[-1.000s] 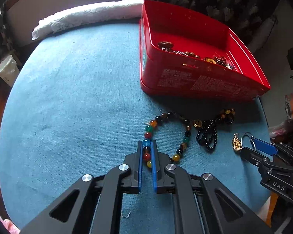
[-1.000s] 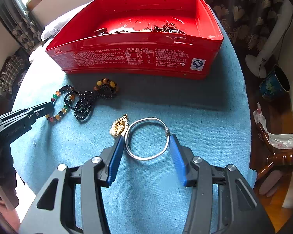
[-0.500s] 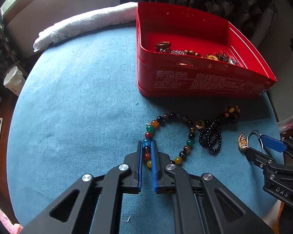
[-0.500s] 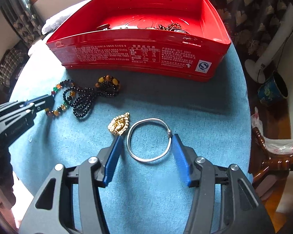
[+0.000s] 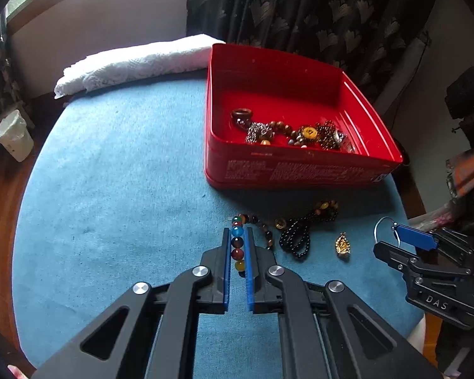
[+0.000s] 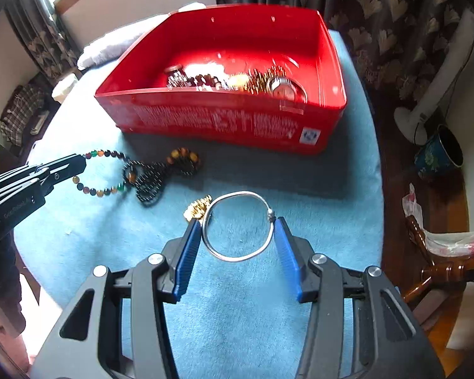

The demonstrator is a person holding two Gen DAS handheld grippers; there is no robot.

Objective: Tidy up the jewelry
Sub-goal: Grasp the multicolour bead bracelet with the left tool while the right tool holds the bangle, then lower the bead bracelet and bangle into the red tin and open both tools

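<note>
Blue tablecloth (image 6: 331,195); bangle (image 6: 238,225) seemingly gripped.

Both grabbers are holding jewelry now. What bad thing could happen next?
The colorful bead bracelet hangs from the left gripper next to the black bead string; it might snag and drag that along. The silver bangle is held only at its sides by the right gripper, so it could slip or pop out.

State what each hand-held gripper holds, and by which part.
Left hand-held gripper: multicolored bead bracelet, pinched across a run of beads. Right hand-held gripper: silver bangle, squeezed across its outer sides.
</note>
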